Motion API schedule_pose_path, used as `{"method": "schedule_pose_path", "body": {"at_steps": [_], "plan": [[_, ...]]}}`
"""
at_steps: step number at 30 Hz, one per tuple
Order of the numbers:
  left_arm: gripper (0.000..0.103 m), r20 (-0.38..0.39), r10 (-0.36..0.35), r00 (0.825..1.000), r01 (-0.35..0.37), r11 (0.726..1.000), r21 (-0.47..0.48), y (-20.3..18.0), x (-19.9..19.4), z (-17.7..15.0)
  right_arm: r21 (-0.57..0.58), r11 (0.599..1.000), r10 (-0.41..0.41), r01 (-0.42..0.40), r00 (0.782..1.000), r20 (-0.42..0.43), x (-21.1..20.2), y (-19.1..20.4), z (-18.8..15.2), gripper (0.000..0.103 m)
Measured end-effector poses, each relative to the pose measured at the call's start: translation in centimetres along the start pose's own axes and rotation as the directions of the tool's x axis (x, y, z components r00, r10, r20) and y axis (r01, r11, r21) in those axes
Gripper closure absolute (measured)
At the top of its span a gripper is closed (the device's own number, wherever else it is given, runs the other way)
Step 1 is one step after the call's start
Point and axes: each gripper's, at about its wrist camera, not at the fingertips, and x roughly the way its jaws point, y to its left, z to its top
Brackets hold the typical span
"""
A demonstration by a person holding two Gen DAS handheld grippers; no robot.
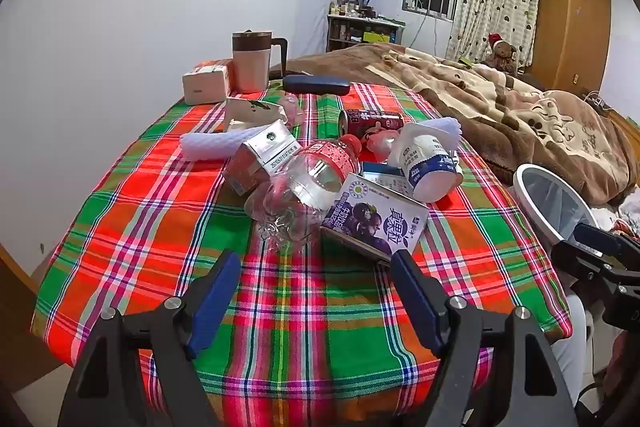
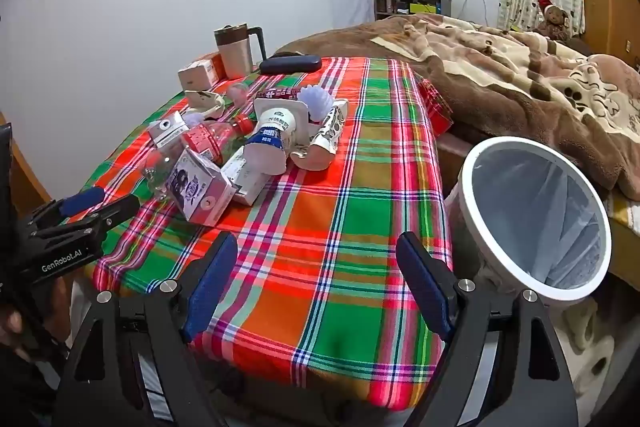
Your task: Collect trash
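Both tools, left (image 1: pixel 316 291) and right (image 2: pixel 318 279), gaped wide, empty. Trash pile's purple milk carton (image 1: pixel 374 219) lay nearest, twelve o'clock on the plaid-clothed desk (image 1: pixel 160 211); white-rimmed bin (image 2: pixel 536 219) stood at three o'clock. Best grip the carton's narrow sides.

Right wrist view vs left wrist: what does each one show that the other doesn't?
Only the right wrist view: the patterned paper cup lying behind the pile, the bin's full rim and liner, and the left gripper seen from the side. Only the left wrist view: the dark red can end-on, and the right gripper at the frame edge. Both: plaid tablecloth, purple carton, clear bottle, yogurt cup, mug. Both grippers open, empty.
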Motion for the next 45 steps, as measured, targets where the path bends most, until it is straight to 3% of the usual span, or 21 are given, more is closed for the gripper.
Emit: {"method": "schedule_pose_path", "body": {"at_steps": [45], "plan": [[0.026, 0.004, 0.005, 1.000, -0.005, 1.000, 0.004, 0.0, -0.8, -0.3, 0.012, 1.000, 0.003, -0.003, 1.000, 0.015, -0.7, 0.2, -0.1, 0.020]]}}
